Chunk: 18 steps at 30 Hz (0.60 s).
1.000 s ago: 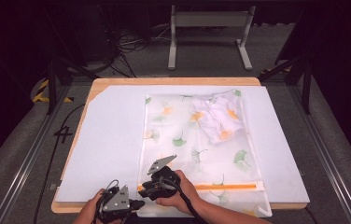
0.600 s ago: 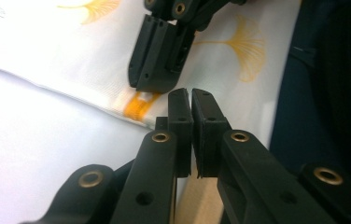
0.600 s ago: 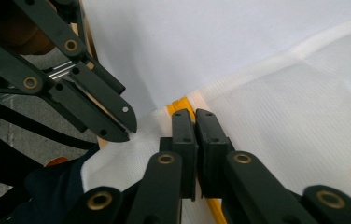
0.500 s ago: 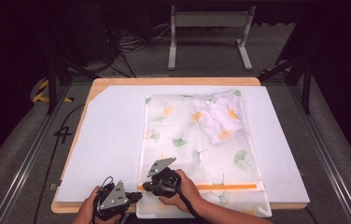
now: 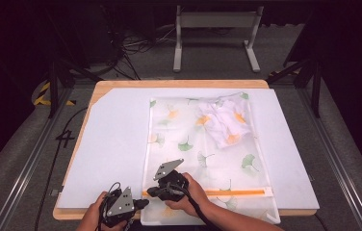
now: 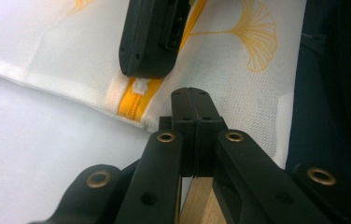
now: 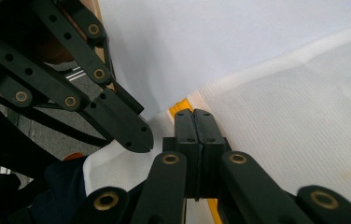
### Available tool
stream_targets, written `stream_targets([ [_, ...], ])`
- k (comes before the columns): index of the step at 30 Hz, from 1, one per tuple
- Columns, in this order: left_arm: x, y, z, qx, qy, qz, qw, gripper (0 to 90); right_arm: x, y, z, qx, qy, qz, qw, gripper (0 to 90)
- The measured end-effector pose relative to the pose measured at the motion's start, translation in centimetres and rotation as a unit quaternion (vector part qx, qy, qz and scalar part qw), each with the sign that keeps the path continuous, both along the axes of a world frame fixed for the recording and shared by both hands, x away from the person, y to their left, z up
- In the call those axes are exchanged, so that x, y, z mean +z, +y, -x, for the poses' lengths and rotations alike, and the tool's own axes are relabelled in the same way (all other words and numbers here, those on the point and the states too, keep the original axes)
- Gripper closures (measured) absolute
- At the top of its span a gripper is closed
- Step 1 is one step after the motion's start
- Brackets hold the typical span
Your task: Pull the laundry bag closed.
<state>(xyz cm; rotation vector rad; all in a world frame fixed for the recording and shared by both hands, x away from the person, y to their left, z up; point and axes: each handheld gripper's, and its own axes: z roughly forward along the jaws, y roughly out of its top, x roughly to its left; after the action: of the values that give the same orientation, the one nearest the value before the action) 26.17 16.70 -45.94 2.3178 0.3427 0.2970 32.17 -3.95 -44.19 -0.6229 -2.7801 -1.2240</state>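
Grippers, left (image 5: 140,204) and right (image 5: 151,193), jaws together, pinch bag (image 5: 203,159) edge at zipper (image 5: 237,192), six o'clock.

So it's a wooden table (image 5: 179,83) with a big white board (image 5: 116,144) covering most of the top. Right on the board lies a white mesh laundry bag (image 5: 188,144) with ginkgo leaf prints, its orange zipper (image 6: 136,100) end sitting just ahead of both sets of closed jaws
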Motion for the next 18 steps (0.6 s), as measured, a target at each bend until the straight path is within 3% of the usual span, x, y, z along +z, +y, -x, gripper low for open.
stream_targets([
  [5, 0.01, -0.02, 0.05, 0.002, 0.001, -0.001, 1.0, 90.0, -0.07, -0.11, 0.13, 0.001, -0.012, 0.002, 0.9999, 90.0],
  [18, -0.04, 0.13, -0.28, -0.001, 0.015, 0.009, 0.9999, 90.0, -0.03, -0.47, 0.23, 0.002, -0.016, 0.002, 0.9999, 90.0],
])
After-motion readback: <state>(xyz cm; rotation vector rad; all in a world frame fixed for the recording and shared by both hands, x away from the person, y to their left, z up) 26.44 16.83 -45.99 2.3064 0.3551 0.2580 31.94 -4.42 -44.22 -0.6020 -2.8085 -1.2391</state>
